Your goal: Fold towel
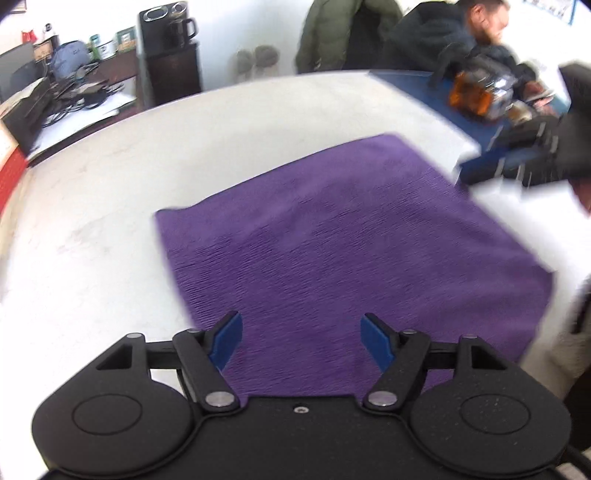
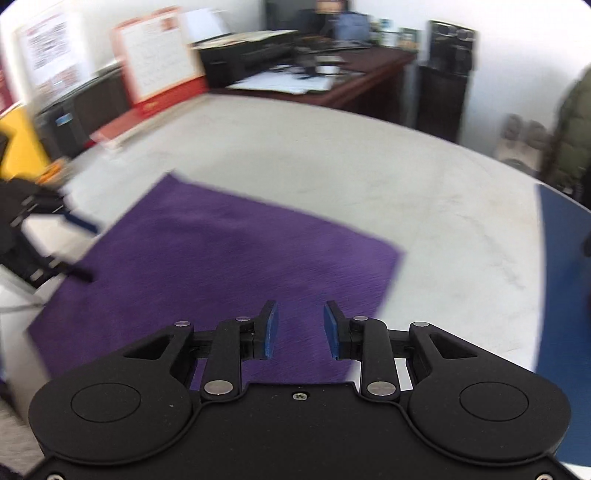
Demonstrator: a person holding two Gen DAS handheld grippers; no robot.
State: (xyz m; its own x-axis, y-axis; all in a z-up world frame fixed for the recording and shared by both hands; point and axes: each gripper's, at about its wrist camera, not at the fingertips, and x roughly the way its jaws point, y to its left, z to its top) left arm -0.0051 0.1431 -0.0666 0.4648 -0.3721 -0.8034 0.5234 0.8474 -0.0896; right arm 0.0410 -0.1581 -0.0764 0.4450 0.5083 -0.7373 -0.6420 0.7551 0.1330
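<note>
A busy office room with white walls, a dark desk (image 2: 351, 70) piled with papers (image 2: 284, 83) at the back, and a black water machine (image 1: 173, 48) standing by the wall. Closer in, a big pale bench (image 1: 92, 229), a bit stained, with a blue part (image 2: 561, 280) at one side. Right on the bench, a purple towel (image 1: 332, 240), spread out flat in a rough square, with soft little ridges and one corner pointing toward the desk. In the left wrist view, the left tongs (image 1: 301, 341) hanging over the near edge of the towel, blue pads (image 1: 227, 338) wide apart, nothing between them, only purple cloth underneath. In the right wrist view, the right tongs (image 2: 300, 330) also over the near part of the towel, close to its right side, blue pads nearer together but with a clear gap, holding nothing. At the far left of that view, a black shape (image 2: 26, 236) of the other tool at the towel's edge, too blurry to say more. Across the bench in the left wrist view, a person in a dark jacket (image 1: 424, 33) leaning over some blurry things, one of them orange (image 1: 469, 96). A green coat (image 1: 328, 33) hanging at the back wall. A red and white board (image 2: 159, 55) leaning near the desk.
</note>
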